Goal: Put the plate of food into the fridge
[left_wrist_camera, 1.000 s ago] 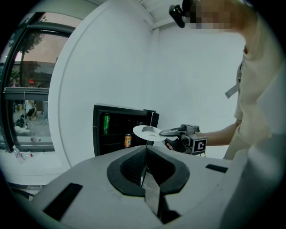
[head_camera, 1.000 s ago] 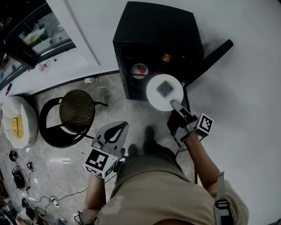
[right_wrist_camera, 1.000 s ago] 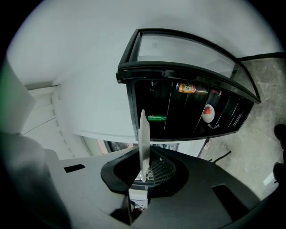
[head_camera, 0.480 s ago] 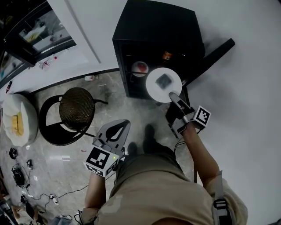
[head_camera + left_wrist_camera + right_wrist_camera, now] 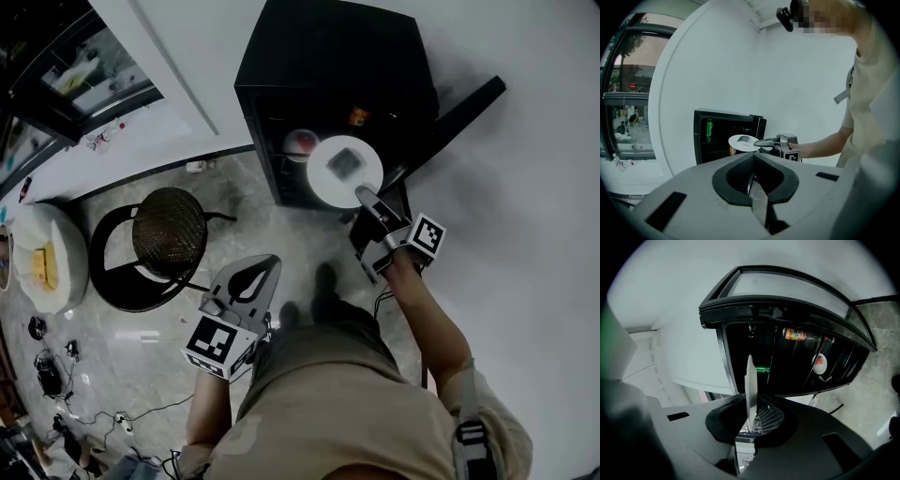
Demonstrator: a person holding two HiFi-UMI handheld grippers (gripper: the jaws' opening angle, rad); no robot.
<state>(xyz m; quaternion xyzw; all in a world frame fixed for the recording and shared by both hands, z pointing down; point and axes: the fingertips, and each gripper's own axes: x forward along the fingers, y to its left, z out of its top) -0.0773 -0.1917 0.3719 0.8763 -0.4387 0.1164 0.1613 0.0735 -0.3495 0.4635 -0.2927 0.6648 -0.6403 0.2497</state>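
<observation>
A white plate [image 5: 345,171] with a dark piece of food [image 5: 344,162] on it is held level in front of the open black fridge [image 5: 337,84]. My right gripper [image 5: 368,201] is shut on the plate's near rim. In the right gripper view the plate [image 5: 750,383] shows edge-on between the jaws, facing the fridge's dark inside [image 5: 797,362]. From the left gripper view I see the plate [image 5: 743,142] and the right gripper [image 5: 765,142] before the fridge [image 5: 722,133]. My left gripper [image 5: 251,279] hangs low by my left leg, shut and holding nothing.
Inside the fridge sit a small plate with red food [image 5: 301,143], an orange can [image 5: 356,117] and a green can [image 5: 708,127]. The fridge door [image 5: 459,112] swings open to the right. A round wicker chair [image 5: 167,232] stands left, a white cushion [image 5: 42,262] farther left; cables [image 5: 56,375] litter the floor.
My right gripper has carried the plate up and slightly left, closer to the fridge opening. The left gripper has hardly moved.
</observation>
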